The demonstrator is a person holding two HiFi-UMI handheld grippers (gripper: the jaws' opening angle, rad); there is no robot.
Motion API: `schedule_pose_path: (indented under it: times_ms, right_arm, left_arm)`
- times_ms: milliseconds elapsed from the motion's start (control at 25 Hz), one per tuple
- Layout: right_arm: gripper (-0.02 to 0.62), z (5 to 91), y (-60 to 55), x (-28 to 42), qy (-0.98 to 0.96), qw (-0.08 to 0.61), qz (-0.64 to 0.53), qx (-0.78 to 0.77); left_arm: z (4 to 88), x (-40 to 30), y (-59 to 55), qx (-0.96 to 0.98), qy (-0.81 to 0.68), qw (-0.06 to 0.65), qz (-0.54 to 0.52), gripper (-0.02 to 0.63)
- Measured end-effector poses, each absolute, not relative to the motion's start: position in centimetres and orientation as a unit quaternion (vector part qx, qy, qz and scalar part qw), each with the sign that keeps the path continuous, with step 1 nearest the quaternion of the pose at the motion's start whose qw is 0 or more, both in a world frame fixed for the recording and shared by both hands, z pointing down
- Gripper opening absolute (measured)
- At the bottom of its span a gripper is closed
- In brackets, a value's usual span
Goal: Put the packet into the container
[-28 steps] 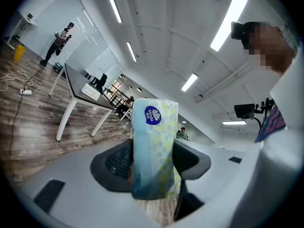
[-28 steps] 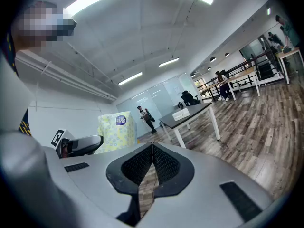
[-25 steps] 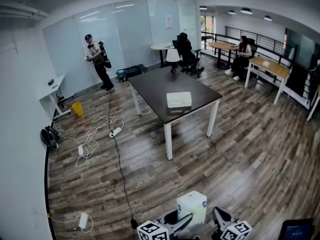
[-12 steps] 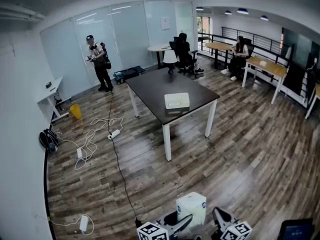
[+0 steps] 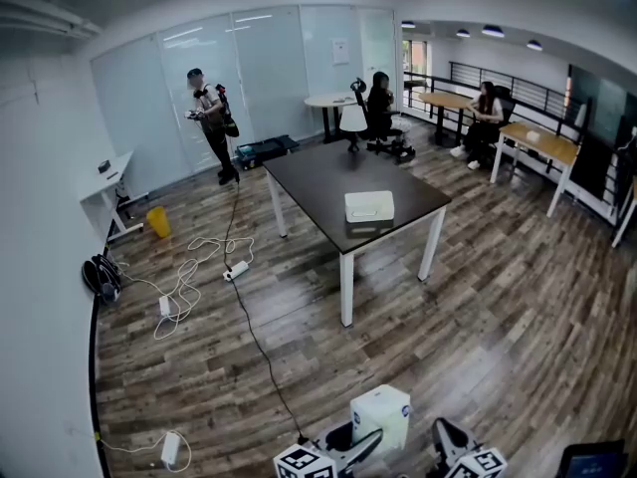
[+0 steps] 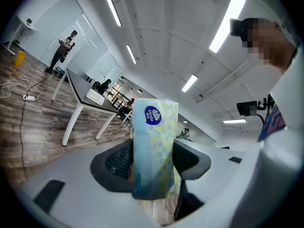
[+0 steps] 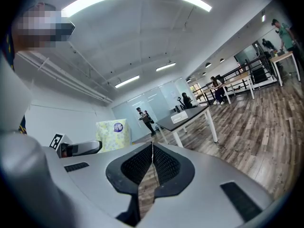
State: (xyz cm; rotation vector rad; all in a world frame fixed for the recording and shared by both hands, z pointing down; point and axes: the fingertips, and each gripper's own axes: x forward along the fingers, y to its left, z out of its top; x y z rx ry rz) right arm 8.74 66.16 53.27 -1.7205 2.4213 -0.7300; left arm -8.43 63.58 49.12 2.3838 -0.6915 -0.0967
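The packet (image 6: 154,148), a pale blue and yellow tissue pack, is standing upright between the jaws of the left gripper (image 6: 153,160), which are clamping it from both sides. It is being held well short of the dark table (image 5: 318,172), out over the wood floor on the table's near side. The left gripper is pointing roughly level toward that table, and the right gripper (image 7: 152,163) is riding just beside it at the same low height, its jaws pressed together with nothing between them. The white container (image 5: 369,206) is lying flat on the table, toward its near end. Beyond the table's far left corner a person (image 5: 212,125) is standing by the glass wall, and cables (image 5: 194,272) are trailing over the floor to the table's left. Compared with a second ago, table and container are sitting slightly further right in the head view, while the packet and both grippers are keeping their place and grip.
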Motion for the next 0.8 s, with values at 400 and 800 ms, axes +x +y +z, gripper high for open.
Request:
schedule_pose_path:
  times_ms: [400, 800]
  right_arm:
    - [0.011, 53.8, 64.9, 5.1, 0.792, 0.027, -0.246, -0.558]
    - [0.011, 54.2, 56.0, 5.0, 0.806, 0.017, -0.258, -0.533]
  left_arm:
    - [50.6, -11.5, 62.4, 0.903, -0.263, 0.338, -0.031, 0.241]
    - [50.2, -11.5, 54.7, 0.900, -0.292, 0.323, -0.016, 0.241]
